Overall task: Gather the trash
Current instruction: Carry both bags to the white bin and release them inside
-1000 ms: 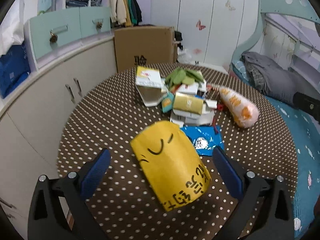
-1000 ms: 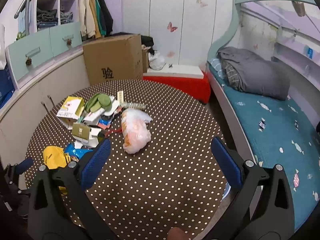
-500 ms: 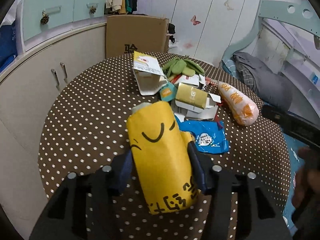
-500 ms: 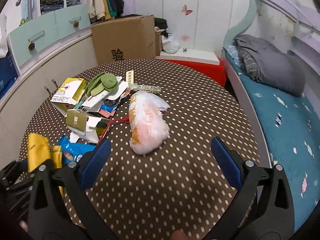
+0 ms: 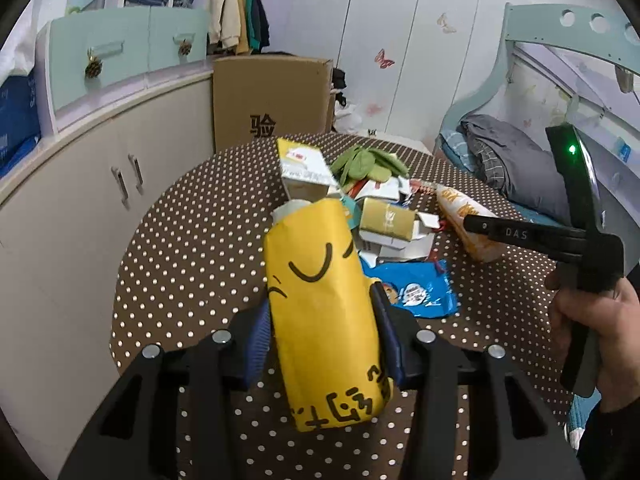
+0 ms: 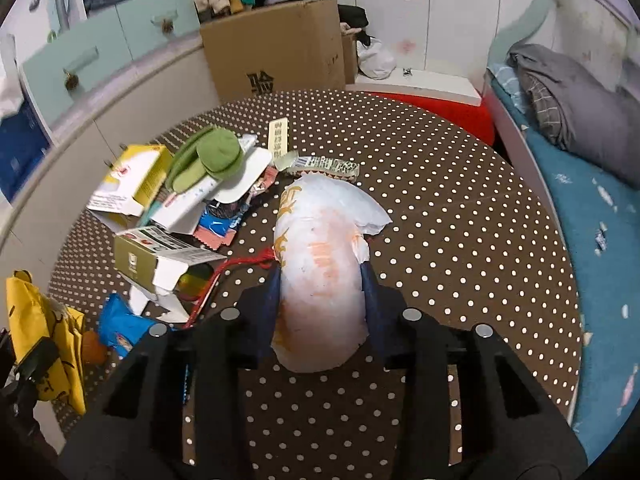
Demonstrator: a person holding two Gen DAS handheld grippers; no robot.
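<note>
Gripping yellow bag (image 5: 324, 312): left tongs (image 5: 320, 336) closed on its sides, bag over dotted counter (image 5: 192, 240). Right tongs (image 6: 320, 300) clamped around white-orange bag (image 6: 320, 264) lying on counter. Between them: blue wrapper (image 5: 416, 288), gold box (image 6: 136, 258), yellow carton (image 6: 136, 176), green pods (image 6: 208, 156).

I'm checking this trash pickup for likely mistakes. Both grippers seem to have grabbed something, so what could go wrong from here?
1. The right gripper pinches the puffy white-and-orange bag near one end; the soft plastic may slip or sag.
2. A red string lies against that bag and may drag along with it.
3. The left gripper holds the yellow bag near its middle, so the long end could swing into the blue wrapper.
</note>
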